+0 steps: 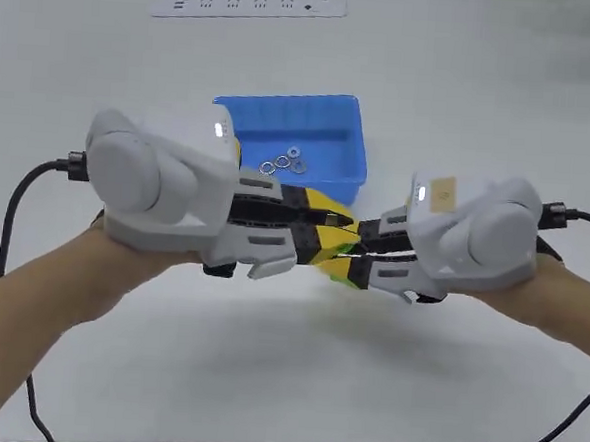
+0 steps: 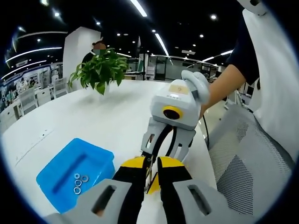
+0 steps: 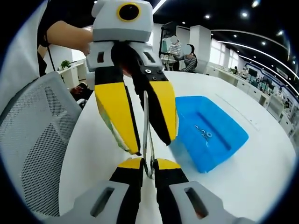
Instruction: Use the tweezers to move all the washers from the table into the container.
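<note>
My two grippers meet tip to tip in front of the blue container (image 1: 282, 105), which holds several washers (image 1: 284, 161). The left gripper (image 1: 329, 245) and the right gripper (image 1: 358, 250) both grip thin metal tweezers (image 3: 145, 126) that run between their yellow jaws. In the left gripper view my own jaws (image 2: 150, 170) pinch the tweezers (image 2: 149, 179), with the right gripper (image 2: 156, 161) just ahead and the container (image 2: 56, 186) with its washers (image 2: 79, 183) at lower left. In the right gripper view my jaws (image 3: 148, 163) close on the tweezers' end under the left gripper (image 3: 152, 145). The container (image 3: 224, 140) lies to the right.
A white power strip (image 1: 248, 3) lies at the table's far edge. Black cables trail from both grippers. A potted plant (image 2: 98, 70) stands further along the table. A mesh chair (image 3: 32, 135) sits beside the table edge. People are in the background.
</note>
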A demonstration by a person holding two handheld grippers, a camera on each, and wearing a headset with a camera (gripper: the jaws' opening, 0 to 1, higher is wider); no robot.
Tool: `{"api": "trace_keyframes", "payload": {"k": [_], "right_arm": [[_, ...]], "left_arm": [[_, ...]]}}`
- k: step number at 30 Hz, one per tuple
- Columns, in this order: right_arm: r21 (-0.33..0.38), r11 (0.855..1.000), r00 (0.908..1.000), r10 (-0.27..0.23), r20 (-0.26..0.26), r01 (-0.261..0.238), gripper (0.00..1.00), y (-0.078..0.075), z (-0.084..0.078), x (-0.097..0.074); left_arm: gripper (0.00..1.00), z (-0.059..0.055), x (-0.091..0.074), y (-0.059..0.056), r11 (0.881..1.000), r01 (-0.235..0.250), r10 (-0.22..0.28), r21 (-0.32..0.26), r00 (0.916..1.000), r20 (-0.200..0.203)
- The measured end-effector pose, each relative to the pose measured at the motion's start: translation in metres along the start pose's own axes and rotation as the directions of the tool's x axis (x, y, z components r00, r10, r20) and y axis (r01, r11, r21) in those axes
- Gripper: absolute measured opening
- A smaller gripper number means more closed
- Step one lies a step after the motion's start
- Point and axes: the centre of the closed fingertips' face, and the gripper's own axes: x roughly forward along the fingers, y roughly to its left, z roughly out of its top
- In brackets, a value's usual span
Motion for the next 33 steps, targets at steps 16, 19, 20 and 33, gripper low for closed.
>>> {"api": "trace_keyframes", "payload": {"k": [16,19,20,33], "right_arm": [[0.017,0.999,0.9951,-0.041,0.089,0.04,0.1,0.001,0.04,-0.025],[-0.007,0.999,0.9954,-0.038,0.088,0.039,0.1,0.0,0.05,-0.028],[-0.019,0.999,0.9955,-0.037,0.087,0.039,0.1,-0.001,0.053,-0.029],[-0.088,0.993,0.9897,-0.069,0.125,0.08,0.1,-0.039,0.102,-0.045]], "left_arm": [[0.6,0.033,-0.035,0.007,0.987,-0.115,0.132,-0.109,0.9778,0.163],[0.77,0.035,-0.038,0.009,0.985,-0.13,0.148,-0.116,0.9748,0.167],[0.8,0.035,-0.039,0.01,0.984,-0.137,0.155,-0.115,0.9743,0.163],[0.99,0.056,-0.075,0.033,0.961,-0.234,0.264,-0.148,0.9332,0.243]]}}
